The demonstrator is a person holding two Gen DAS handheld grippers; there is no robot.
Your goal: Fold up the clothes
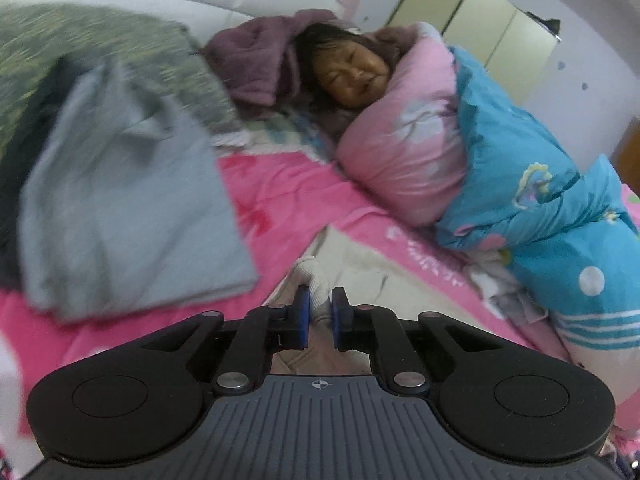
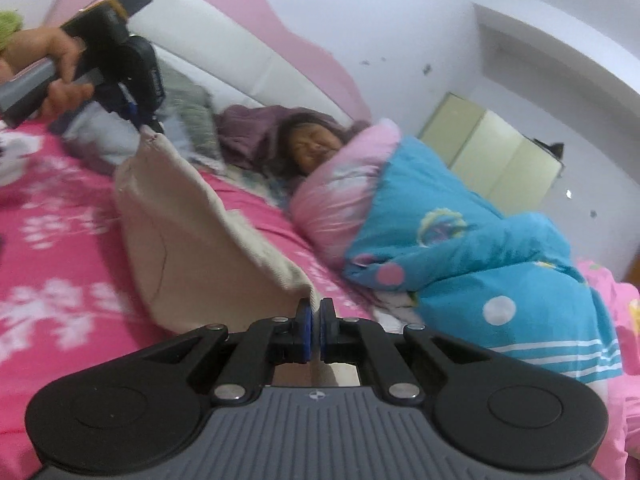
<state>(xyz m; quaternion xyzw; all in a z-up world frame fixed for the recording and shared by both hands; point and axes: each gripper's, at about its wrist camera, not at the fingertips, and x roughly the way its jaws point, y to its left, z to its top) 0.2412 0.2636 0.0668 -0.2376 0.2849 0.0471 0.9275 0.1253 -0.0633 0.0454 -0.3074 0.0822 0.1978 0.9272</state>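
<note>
Two grippers observed. Right gripper (image 2: 315,312) is clamped on one corner of a single beige garment (image 2: 192,232); left gripper (image 1: 320,306) is clamped on another. The garment hangs lifted between them above the pink floral bedsheet (image 2: 60,240), creased. Beyond: one grey garment (image 1: 120,208), blurred, and one person (image 1: 352,76) lying under a blue quilt (image 1: 540,200).

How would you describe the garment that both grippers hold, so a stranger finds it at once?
On the pink flowered bedsheet, beside the blue quilt, hangs a beige garment stretched between the left gripper and right gripper. Unlike the grey garment lying nearby, it is lifted.
</note>
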